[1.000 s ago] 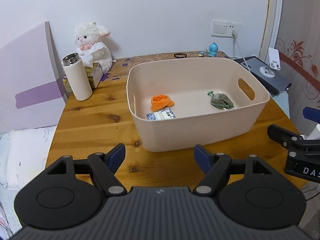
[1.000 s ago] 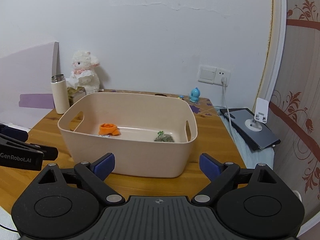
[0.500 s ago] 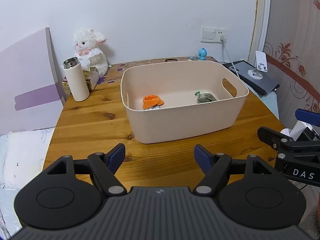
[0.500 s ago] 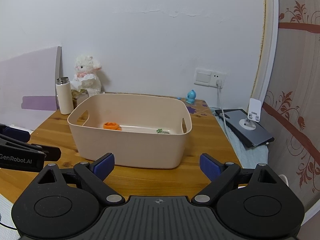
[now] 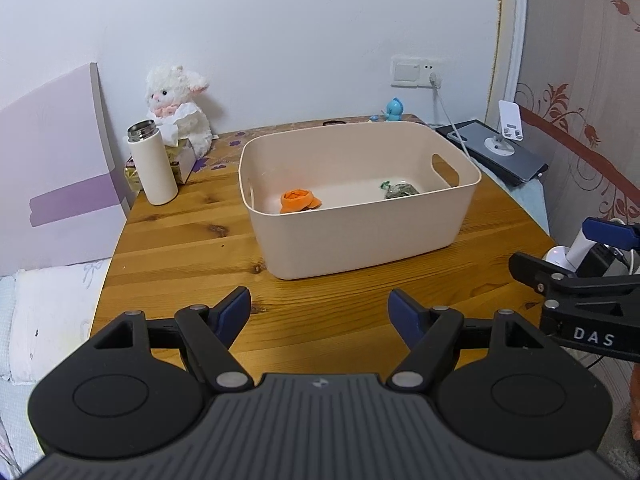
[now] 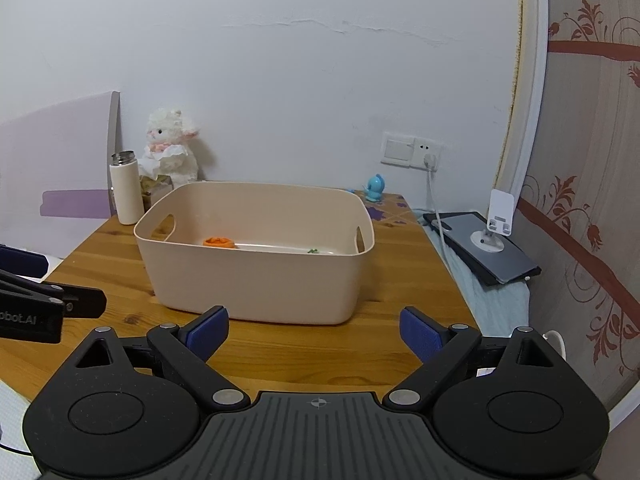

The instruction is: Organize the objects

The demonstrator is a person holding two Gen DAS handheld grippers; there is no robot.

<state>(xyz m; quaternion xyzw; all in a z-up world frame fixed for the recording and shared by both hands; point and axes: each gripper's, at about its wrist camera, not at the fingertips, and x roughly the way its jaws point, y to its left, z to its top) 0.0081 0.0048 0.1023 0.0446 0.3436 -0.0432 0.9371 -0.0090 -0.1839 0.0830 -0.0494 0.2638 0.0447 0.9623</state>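
A beige plastic bin (image 5: pixel 360 240) (image 6: pixel 256 280) stands in the middle of the wooden table (image 5: pixel 180 256). Inside it lie an orange rolled cloth (image 5: pixel 298 201) (image 6: pixel 218 242) and a small green packet (image 5: pixel 400 191). My left gripper (image 5: pixel 320 310) is open and empty, held back over the table's near edge, well short of the bin. My right gripper (image 6: pixel 314 330) is open and empty, also held back near the front edge. The right gripper shows at the right side of the left wrist view (image 5: pixel 580 292).
A white thermos (image 5: pixel 153 162), a plush lamb (image 5: pixel 178 112) and a tissue box stand at the back left. A purple board (image 5: pixel 56 168) leans at the left. A blue figurine (image 5: pixel 394 109), a dark tablet (image 5: pixel 496 152) with a phone stand and a wall socket are at the right.
Both grippers have pulled back and risen away from the bin, which looks smaller and farther now. Both stay open. Nothing in the bin has moved.
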